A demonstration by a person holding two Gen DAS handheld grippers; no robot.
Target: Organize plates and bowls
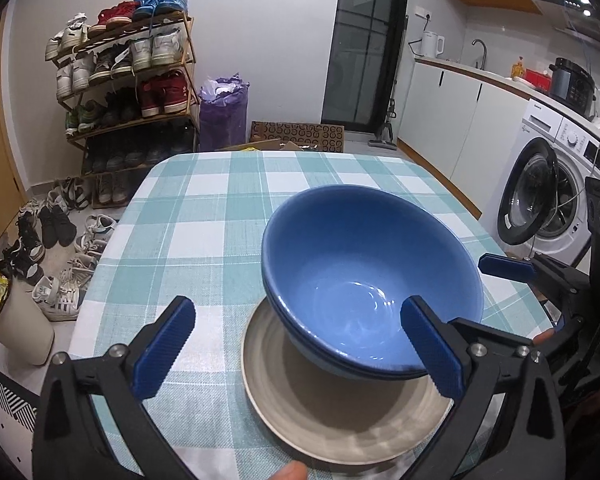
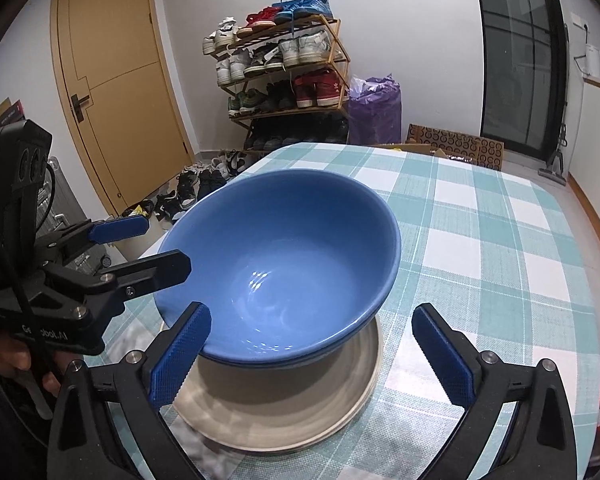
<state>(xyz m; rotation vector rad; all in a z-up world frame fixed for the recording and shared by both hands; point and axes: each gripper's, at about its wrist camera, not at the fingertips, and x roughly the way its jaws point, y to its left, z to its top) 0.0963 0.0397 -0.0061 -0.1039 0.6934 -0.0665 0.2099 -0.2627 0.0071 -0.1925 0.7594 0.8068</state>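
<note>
Two nested blue bowls (image 1: 364, 264) (image 2: 284, 256) rest on a stack of grey plates (image 1: 340, 424) (image 2: 284, 412) on the checked tablecloth (image 1: 204, 216) (image 2: 480, 240). The bowls sit toward the far side of the plates. My left gripper (image 1: 298, 320) stands open at the near left of the stack, with nothing held; its right finger (image 1: 428, 352) overlaps the bowls' near rim in the picture. My right gripper (image 2: 312, 314) is open too, its left finger (image 2: 180, 356) before the rim, holding nothing. Each gripper shows in the other's view, the right gripper (image 1: 500, 268) and the left gripper (image 2: 160, 246).
A shoe rack (image 1: 128, 80) (image 2: 284, 68) and loose shoes (image 1: 56, 248) lie beyond the table's far left. A washing machine (image 1: 556, 192) and kitchen counter (image 1: 472, 76) stand to the right. A purple bag (image 2: 374, 108), a cardboard box (image 2: 456, 144) and a door (image 2: 116, 92) are behind.
</note>
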